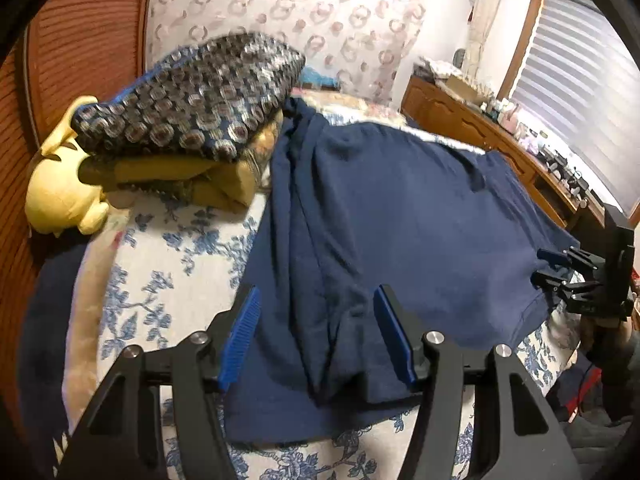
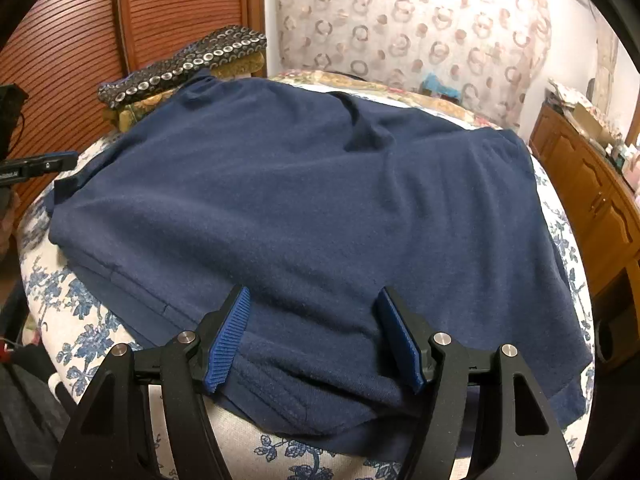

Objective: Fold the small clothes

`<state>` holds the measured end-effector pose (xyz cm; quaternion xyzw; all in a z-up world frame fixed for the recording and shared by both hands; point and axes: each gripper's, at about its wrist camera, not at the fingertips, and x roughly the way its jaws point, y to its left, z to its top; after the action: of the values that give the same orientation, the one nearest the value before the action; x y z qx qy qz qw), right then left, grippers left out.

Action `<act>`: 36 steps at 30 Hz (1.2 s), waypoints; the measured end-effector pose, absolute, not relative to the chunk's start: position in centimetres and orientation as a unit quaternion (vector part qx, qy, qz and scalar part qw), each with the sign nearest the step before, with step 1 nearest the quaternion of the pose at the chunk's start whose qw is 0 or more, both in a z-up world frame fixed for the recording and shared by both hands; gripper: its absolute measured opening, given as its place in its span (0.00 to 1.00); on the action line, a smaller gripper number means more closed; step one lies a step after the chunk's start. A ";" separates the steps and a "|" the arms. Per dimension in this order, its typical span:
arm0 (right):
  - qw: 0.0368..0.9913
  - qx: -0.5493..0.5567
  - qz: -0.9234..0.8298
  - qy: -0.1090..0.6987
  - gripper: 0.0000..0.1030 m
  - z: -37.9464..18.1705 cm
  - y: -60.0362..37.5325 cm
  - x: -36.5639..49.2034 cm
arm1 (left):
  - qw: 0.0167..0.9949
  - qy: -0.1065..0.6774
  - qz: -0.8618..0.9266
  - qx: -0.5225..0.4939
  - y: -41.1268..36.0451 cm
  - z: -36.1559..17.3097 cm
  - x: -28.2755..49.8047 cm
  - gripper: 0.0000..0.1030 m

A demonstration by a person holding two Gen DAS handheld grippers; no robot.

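A: Where writing is looked for, only a small white label on the left gripper's body is found, at the left edge of the right wrist view; it is too blurred to be read. No brand is seen on the garment.

B: Agreed. The navy T-shirt is spread flat on the floral bedspread, hem nearest both cameras. The collar end is pointed away, toward the patterned cushion, so the long axis is run from the near edge of the bed to the far one.

A: Left gripper: jaws spread, blue pads held apart over a bunched fold of the shirt's edge. No pinch is seen.

B: Right gripper: jaws also apart, set over the hem. Fabric is seen between the pads but is not squeezed.

A: A yellow plush toy is noted beside the cushion, well clear of the shirt.
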<state>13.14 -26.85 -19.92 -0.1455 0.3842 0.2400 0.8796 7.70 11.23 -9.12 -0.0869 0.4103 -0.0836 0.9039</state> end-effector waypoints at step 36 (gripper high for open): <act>0.898 -0.103 0.242 0.351 0.66 -18.5 -29.2 12.4 | 0.919 0.355 -0.171 -0.015 3.7 -3.1 8.9 0.05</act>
<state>12.38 -29.18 -18.50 -0.1035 0.3515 0.2424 0.8983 8.90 3.70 -3.06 -0.0149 0.3545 -0.1710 0.9192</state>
